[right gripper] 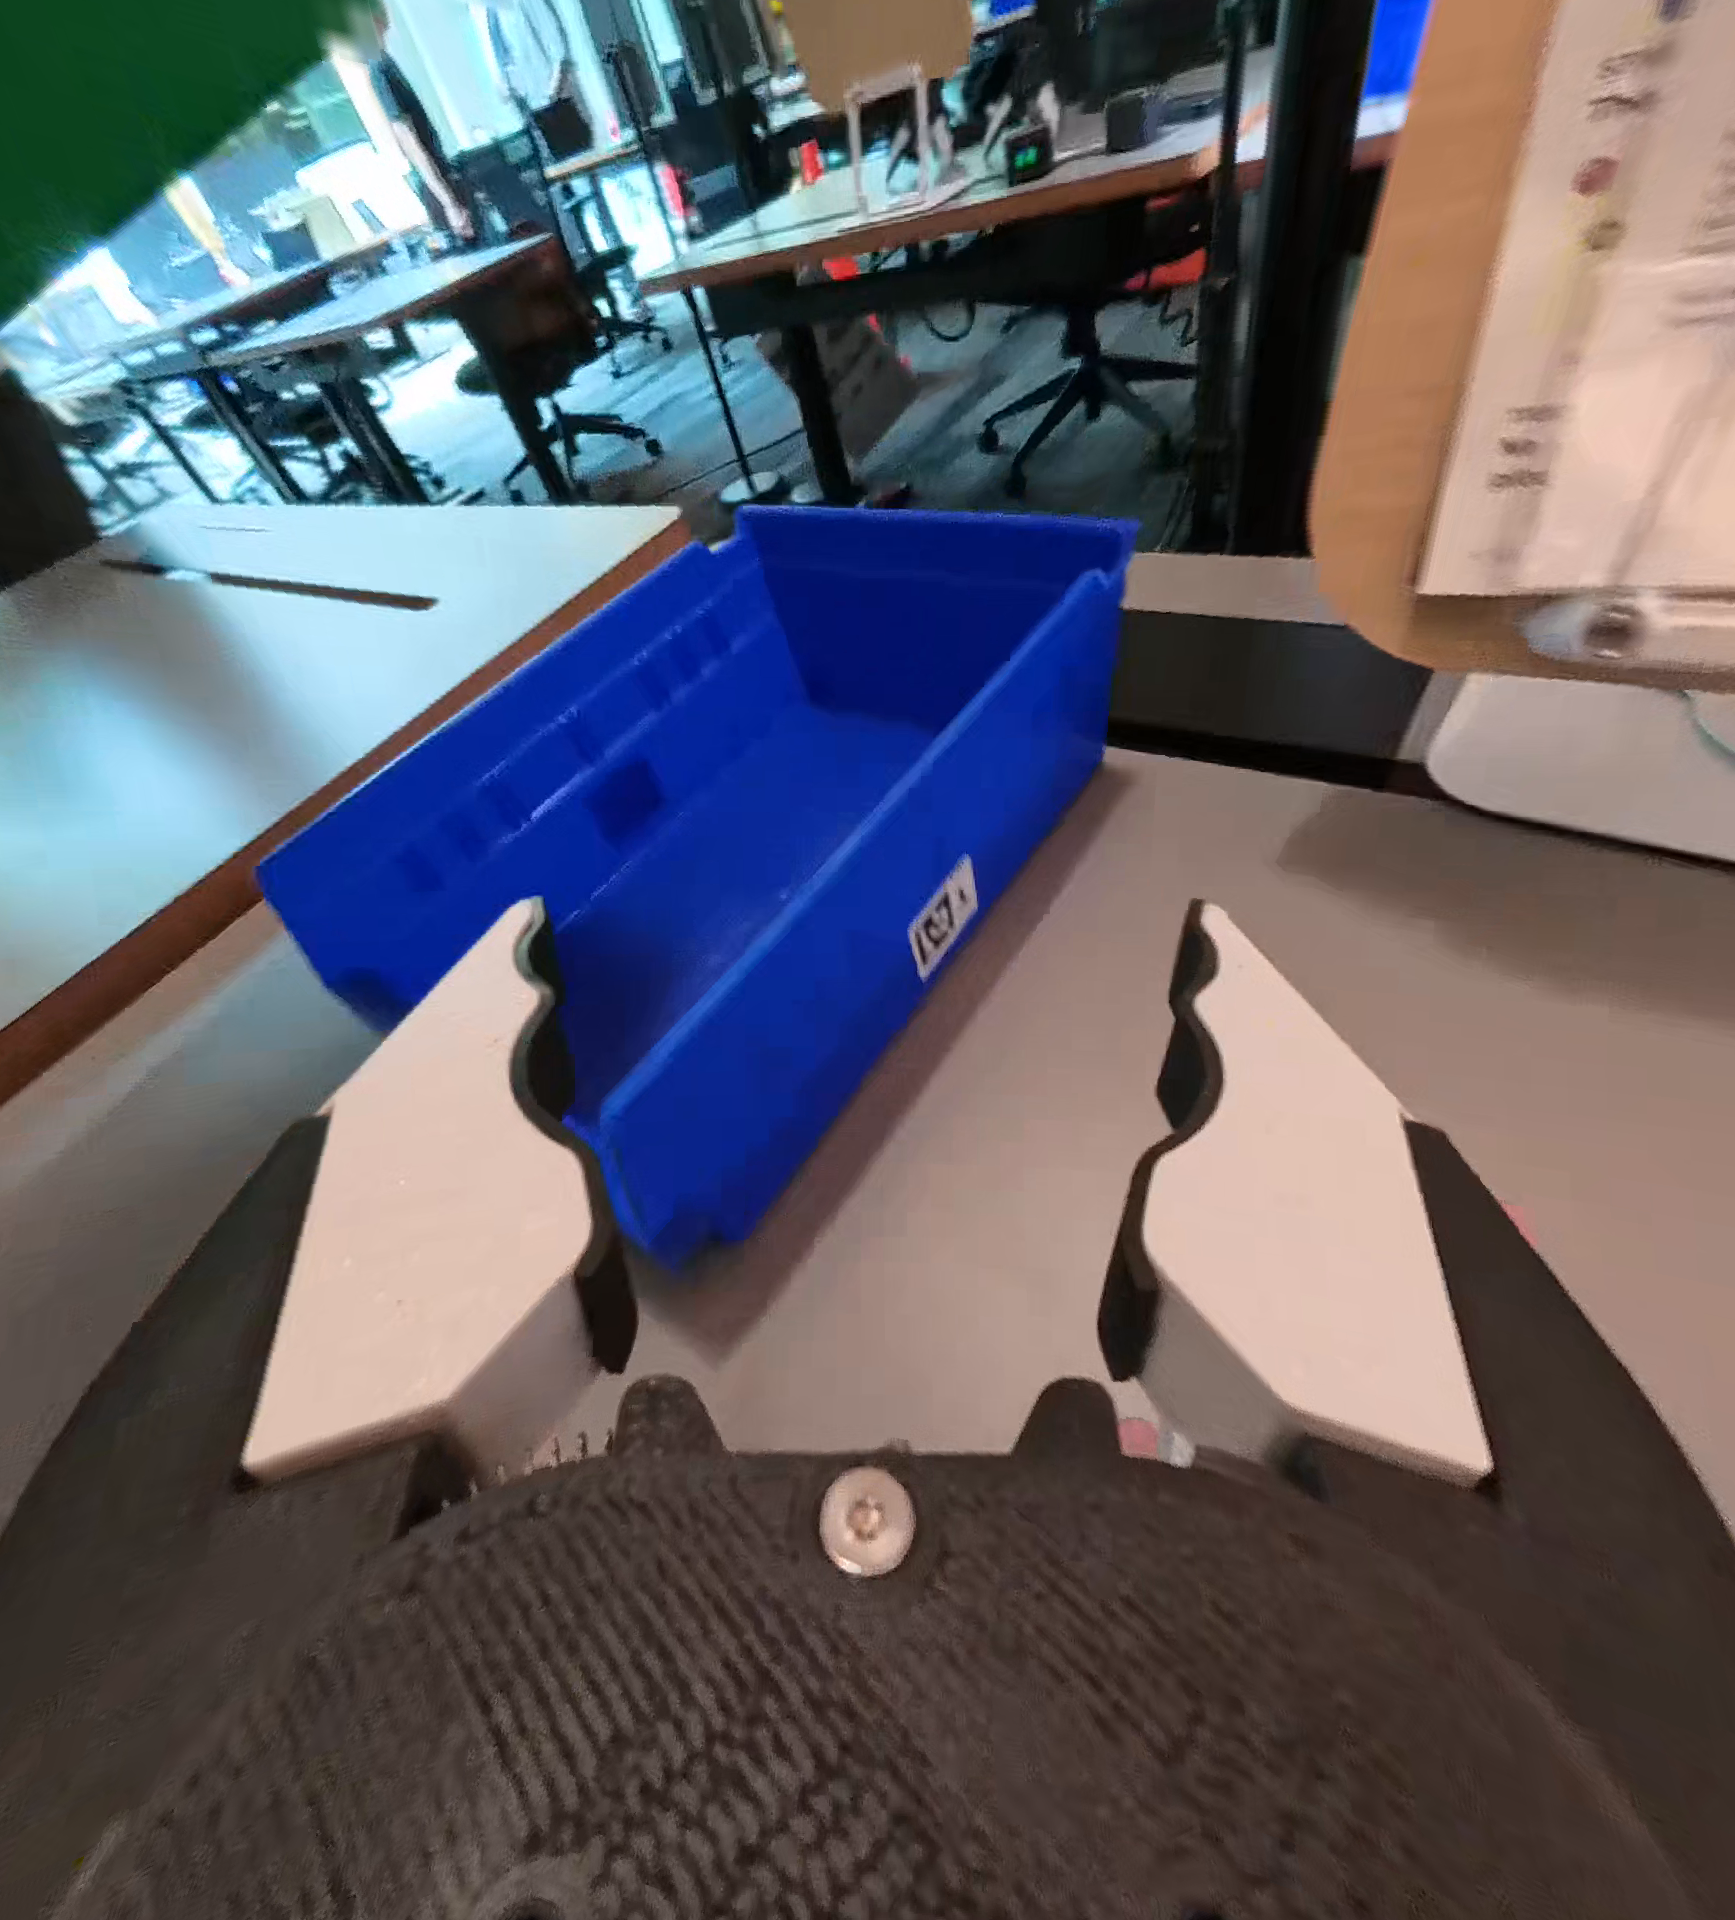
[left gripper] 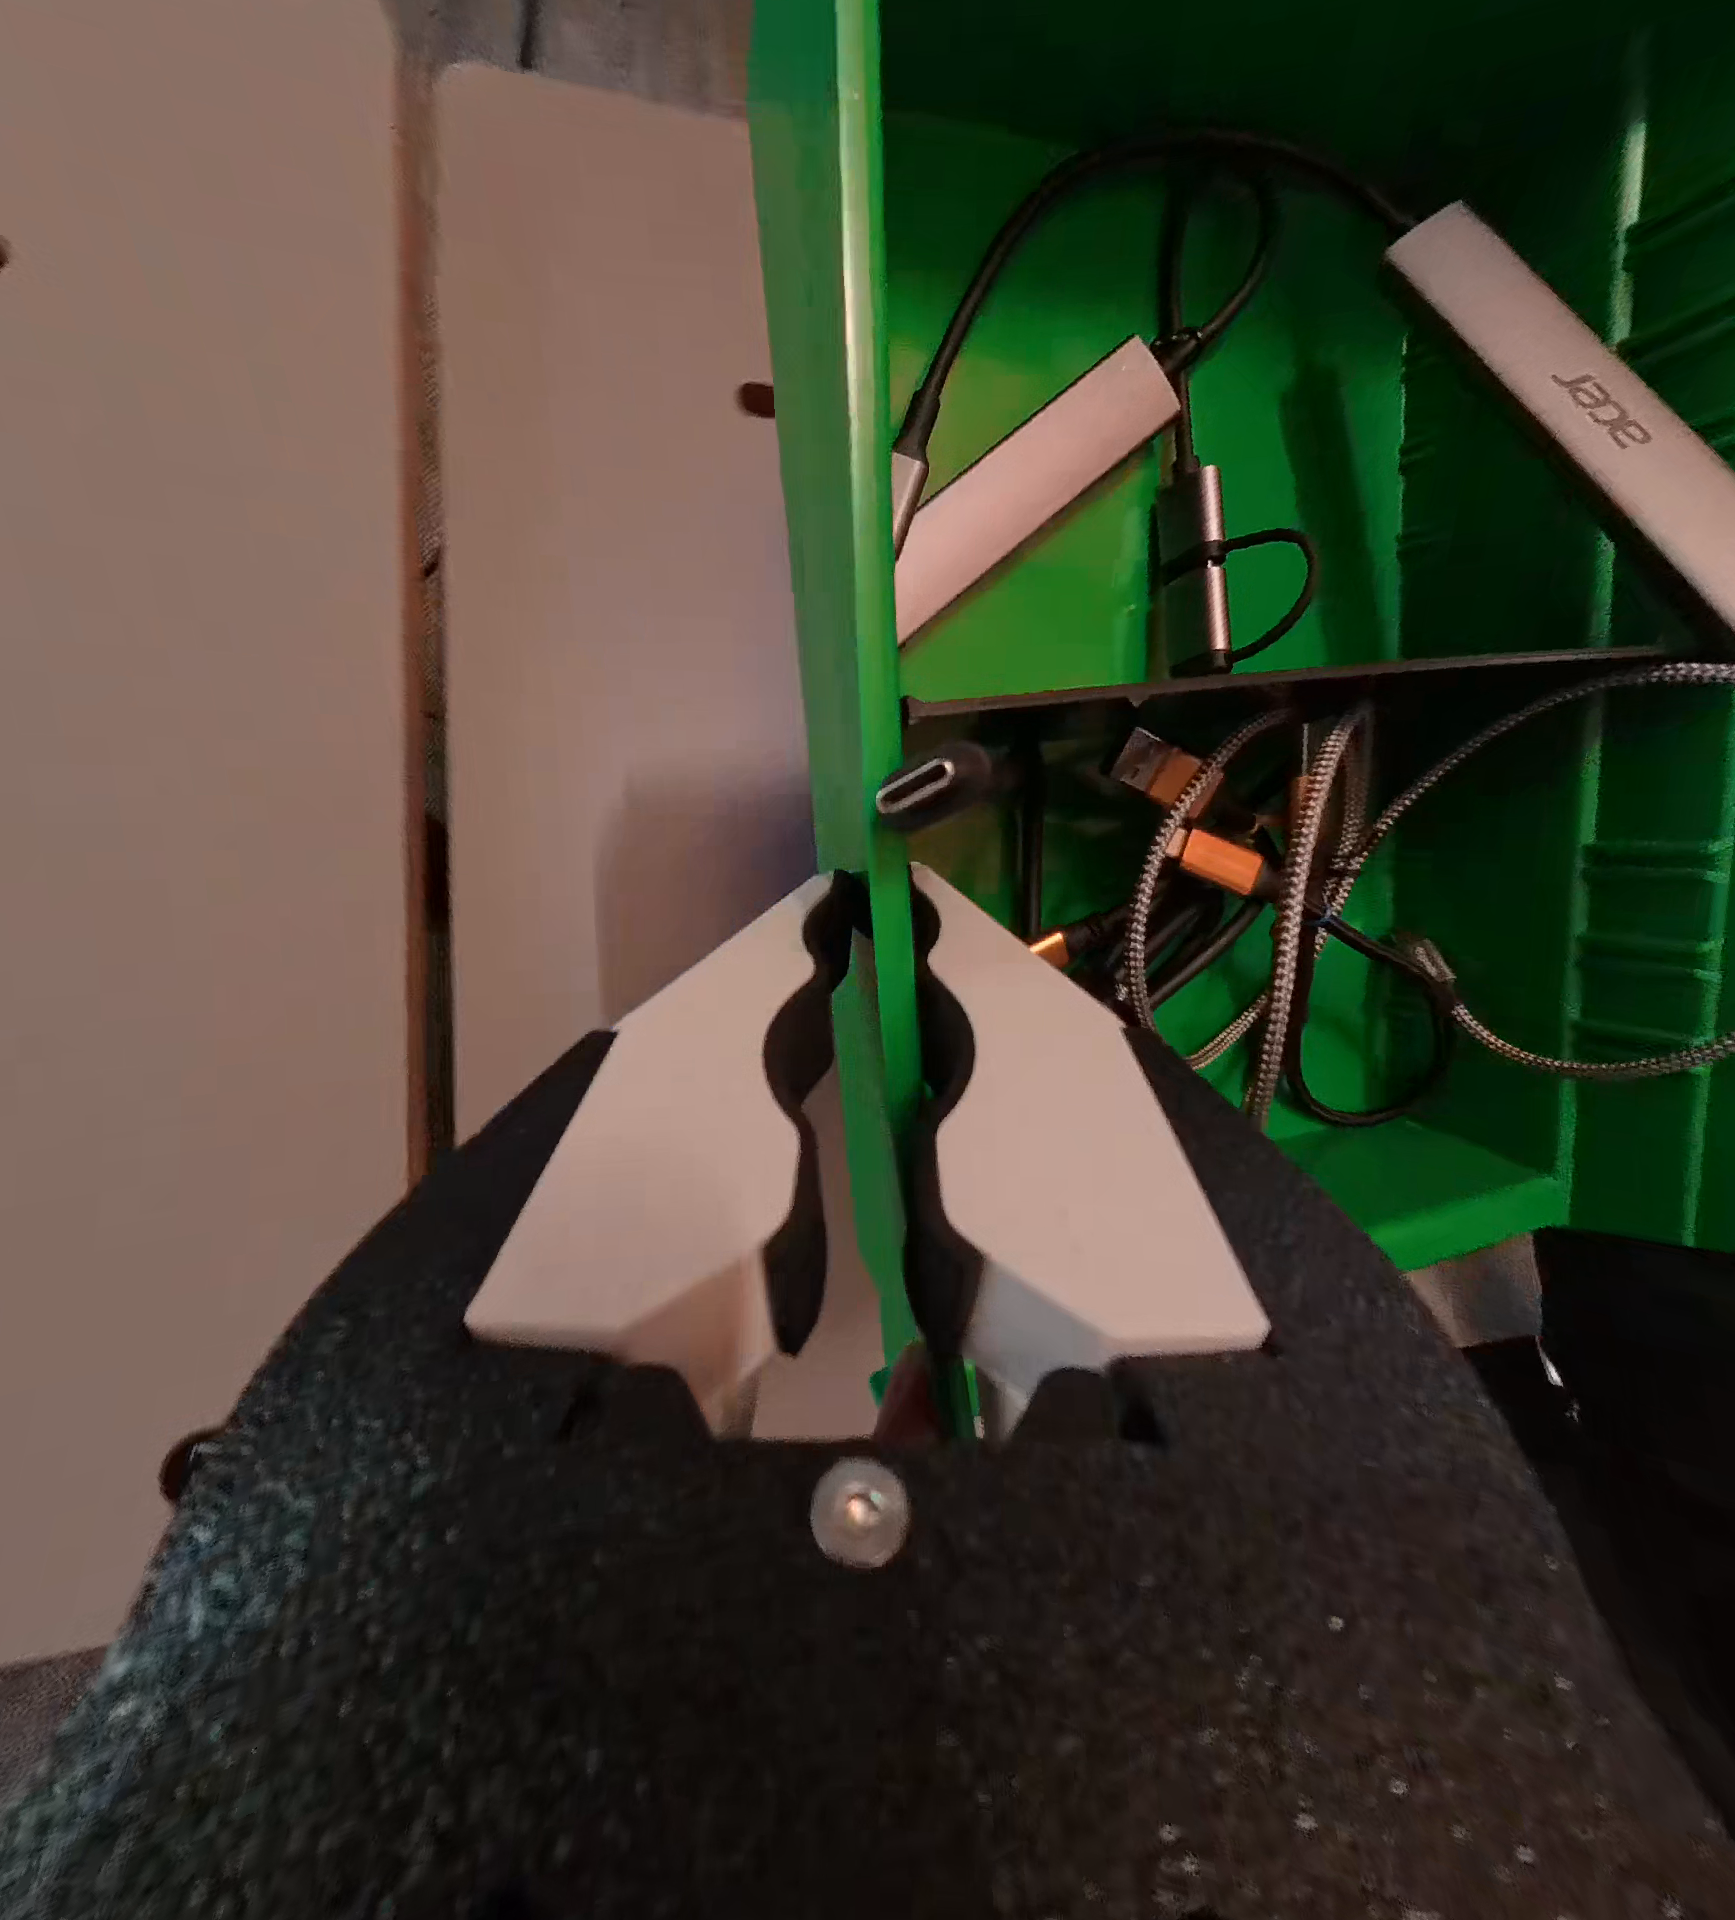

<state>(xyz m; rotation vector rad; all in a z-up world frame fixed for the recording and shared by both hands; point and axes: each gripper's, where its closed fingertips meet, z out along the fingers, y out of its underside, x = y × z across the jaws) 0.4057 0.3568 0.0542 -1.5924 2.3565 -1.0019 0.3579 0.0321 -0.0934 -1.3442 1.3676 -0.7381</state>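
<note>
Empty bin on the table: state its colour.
Blue; the bin shows best in the right wrist view.

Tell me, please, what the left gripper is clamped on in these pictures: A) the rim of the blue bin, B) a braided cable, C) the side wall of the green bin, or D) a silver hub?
C: in the left wrist view the left gripper has its fingers closed on either side of the green bin wall, with the cables and hubs lying untouched inside.
</note>
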